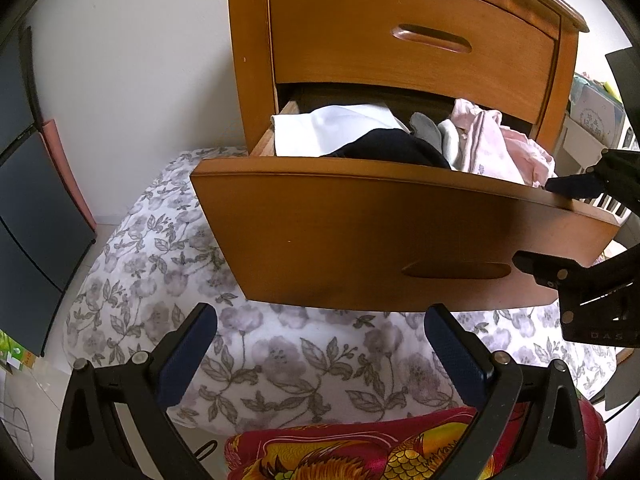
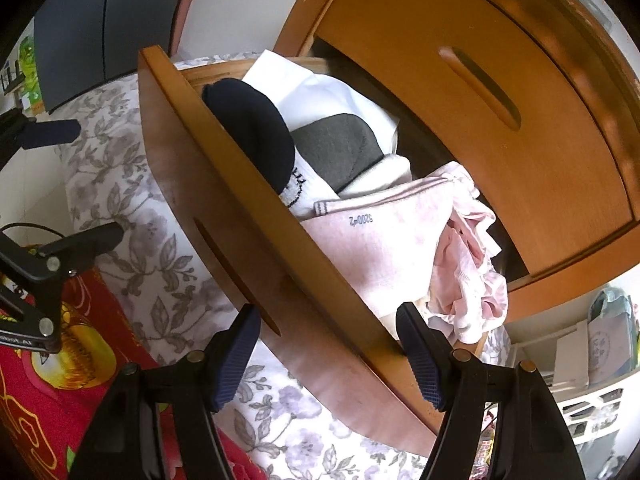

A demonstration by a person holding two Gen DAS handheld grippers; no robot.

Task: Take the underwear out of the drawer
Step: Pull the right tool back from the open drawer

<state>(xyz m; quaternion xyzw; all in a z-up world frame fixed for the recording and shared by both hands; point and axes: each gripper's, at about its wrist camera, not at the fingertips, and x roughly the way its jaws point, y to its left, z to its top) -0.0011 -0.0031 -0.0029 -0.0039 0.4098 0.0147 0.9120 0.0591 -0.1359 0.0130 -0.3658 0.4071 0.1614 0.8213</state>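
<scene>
— Nearest the lens in the right wrist view, the right gripper [image 2: 328,354] has its fingers spread and nothing between the pads; the drawer front [image 2: 248,216] cuts diagonally across the gap between them.

— And the underwear?

— Pink underwear [image 2: 400,248] is heaped at the lower right end of the open drawer [image 1: 400,232], just beyond the right-hand finger, partly spilling over the side. A navy sock [image 2: 256,132], a grey sock [image 2: 332,148] and a white folded cloth [image 2: 320,88] fill the upper left part.

— What might go wrong?

— I'd judge the main risk is one finger dropping outside the drawer front and pinching wood instead of cloth. Also, the pink pieces are tangled, so a grab could lift several at once, or drag the white-cuffed sock lying against them.

— Room to move?

— Tight above: the closed upper drawer [image 2: 500,92] overhangs the back of the open one, so reaching deep looks awkward. The front edge and the lower right corner are the open way in.

— The other hand?

— In the left wrist view the left gripper [image 1: 320,356] has its fingers spread too, empty, hanging over the floral bedding [image 1: 280,360] below the drawer front, well clear. A red patterned cloth [image 1: 360,448] lies at the bottom of the frame.
</scene>
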